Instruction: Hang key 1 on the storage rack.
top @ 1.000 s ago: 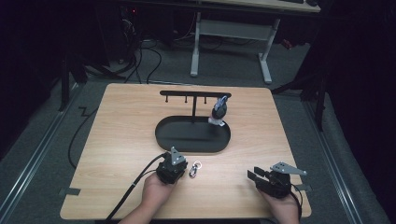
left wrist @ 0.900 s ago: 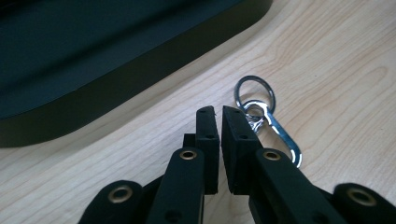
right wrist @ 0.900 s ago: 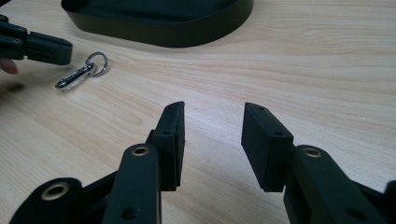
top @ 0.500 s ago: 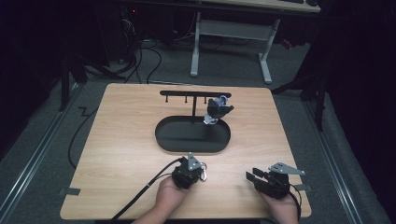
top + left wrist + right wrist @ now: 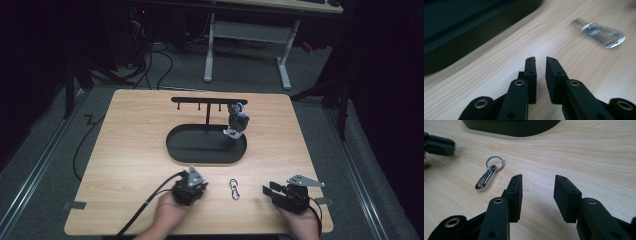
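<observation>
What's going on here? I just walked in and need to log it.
A person holds a gripper in each hand at a table. The key clip lies free between them. The left gripper, jaws nearly closed, sits beside it; the right gripper is open and empty. A keychain hangs on the stand.

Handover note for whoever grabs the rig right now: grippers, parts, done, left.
Left gripper: jaws nearly closed, a narrow gap, holding nothing, on the table beside the key clip.
Right gripper: open, holding nothing, on the clip's other side.
Clip lies loose on the table, between the grippers and in front of the black stand.
Done: one keychain hangs from the stand's bar.
Left: probably pick up the clip and hang it on a free hook.
</observation>
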### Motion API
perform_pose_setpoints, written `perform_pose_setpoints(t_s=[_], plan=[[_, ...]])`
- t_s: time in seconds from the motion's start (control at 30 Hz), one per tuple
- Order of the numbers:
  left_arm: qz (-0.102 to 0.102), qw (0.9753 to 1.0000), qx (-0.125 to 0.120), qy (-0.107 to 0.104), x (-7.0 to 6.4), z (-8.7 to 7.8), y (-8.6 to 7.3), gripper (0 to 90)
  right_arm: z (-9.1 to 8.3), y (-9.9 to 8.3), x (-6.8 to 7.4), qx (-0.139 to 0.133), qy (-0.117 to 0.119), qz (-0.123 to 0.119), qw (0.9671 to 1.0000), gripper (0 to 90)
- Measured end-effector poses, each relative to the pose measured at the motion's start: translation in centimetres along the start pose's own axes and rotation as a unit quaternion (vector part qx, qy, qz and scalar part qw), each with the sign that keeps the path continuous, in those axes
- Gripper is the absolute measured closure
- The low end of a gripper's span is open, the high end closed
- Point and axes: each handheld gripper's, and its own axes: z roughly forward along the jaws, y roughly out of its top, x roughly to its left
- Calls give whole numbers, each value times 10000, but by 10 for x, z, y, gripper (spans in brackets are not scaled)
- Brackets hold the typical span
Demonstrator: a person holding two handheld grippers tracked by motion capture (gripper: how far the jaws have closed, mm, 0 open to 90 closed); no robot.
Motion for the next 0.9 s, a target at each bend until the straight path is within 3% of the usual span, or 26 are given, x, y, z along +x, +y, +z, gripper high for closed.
perform_pose_setpoints(t_s=[0.13,0.17,0.2,0.27,0.3,0.33,0.37,0.4,0.47,0.6,0.73,0.77,0.9], plan=[[-386,9985,-16,381,48,-40,-33,764,4,0,3,82,36,-67,9999,593],[-457,9977,-45,493,58,-50,-41,760,5,0,5,116,43,-26,9999,593],[-457,9977,-45,493,58,-50,-41,751,6,0,6,135,56,-52,9999,593],[-726,9946,-172,726,81,-75,-61,711,9,-1,8,206,66,-93,9997,593],[-821,9931,-269,793,86,-82,-68,696,11,-1,9,253,80,-103,9996,592],[-821,9931,-269,793,86,-82,-68,680,11,-1,9,253,80,-103,9996,592],[-1018,9907,-405,802,92,-91,-81,668,14,0,16,375,143,-63,9992,584],[-1100,9900,-460,756,94,-93,-86,667,16,0,19,397,163,-85,9990,579],[-1174,9898,-497,634,95,-96,-90,661,20,3,29,487,279,-89,9984,566],[-938,9919,-612,594,93,-98,-86,647,32,13,50,702,310,-206,9968,539],[-751,9944,-502,543,92,-94,-86,646,45,19,65,839,346,-259,9955,506],[-732,9947,-495,521,92,-93,-87,646,54,22,72,987,200,-328,9944,503],[-734,9948,-541,452,93,-94,-87,643,60,24,76,1106,51,-282,9935,503]])
